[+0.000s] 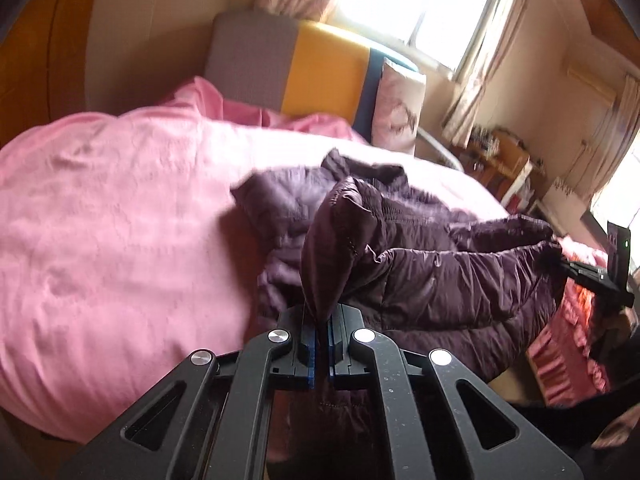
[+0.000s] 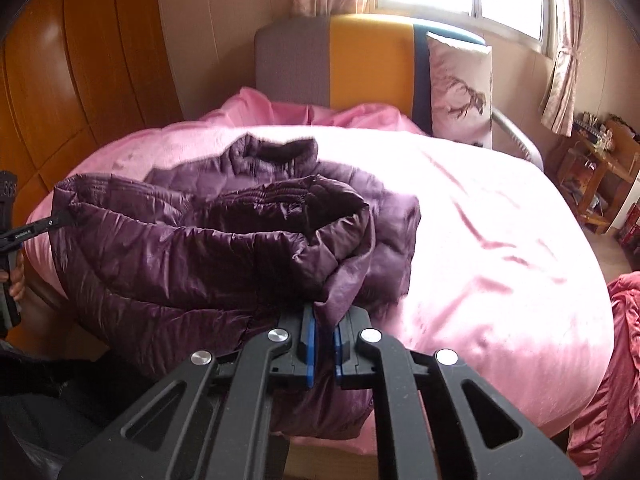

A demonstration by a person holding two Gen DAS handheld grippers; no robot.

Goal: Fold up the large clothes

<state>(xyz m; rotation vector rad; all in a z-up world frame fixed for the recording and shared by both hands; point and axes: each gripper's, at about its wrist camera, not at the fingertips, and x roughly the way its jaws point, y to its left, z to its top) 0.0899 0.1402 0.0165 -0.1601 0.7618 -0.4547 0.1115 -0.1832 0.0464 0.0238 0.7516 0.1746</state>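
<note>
Purple puffer jacket [image 2: 224, 248] lay bunched on the pink bed [image 2: 500, 240], its near edge pinched by both the left hand-held gripper [image 1: 320, 344] and the right hand-held gripper [image 2: 325, 344].

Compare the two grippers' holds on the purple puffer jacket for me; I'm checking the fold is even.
The left gripper pinches a thin, peaked fold of the purple quilted puffer jacket, its blue-padded fingers almost touching; the right gripper clamps a thicker bunch, fingers further apart. The left holds the jacket's left end, the right its right end. Both are shut on it above the pink bedspread.
</note>
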